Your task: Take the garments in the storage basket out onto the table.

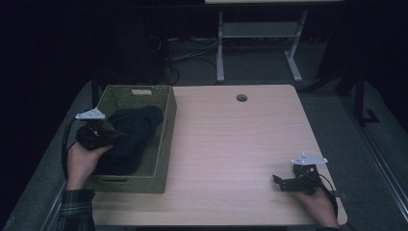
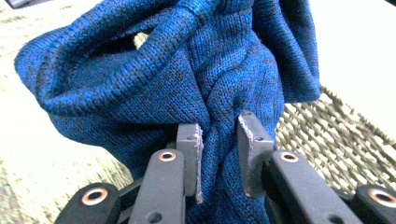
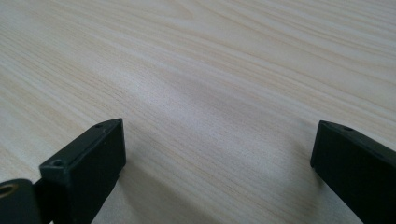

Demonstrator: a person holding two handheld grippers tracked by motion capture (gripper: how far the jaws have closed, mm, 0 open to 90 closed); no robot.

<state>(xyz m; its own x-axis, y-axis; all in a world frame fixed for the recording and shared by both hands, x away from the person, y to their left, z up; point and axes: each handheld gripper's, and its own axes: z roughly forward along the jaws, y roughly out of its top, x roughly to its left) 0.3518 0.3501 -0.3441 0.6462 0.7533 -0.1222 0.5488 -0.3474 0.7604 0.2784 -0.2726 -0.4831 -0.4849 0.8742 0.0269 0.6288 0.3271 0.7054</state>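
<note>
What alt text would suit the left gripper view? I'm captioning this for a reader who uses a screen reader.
The left gripper pinches a bunched fold of a blue knitted garment between its two black jaws, seen close up. Behind the fabric lies the woven wall of a pale green basket.

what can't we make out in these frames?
- High view: basket floor under the blue knitted garment in the woven green basket; dim light blurs the left gripper.
- Left gripper view: garment cut off by the top edge, so its type is unclear.
- Right gripper view: open right gripper, jaws cropped at the bottom.
</note>
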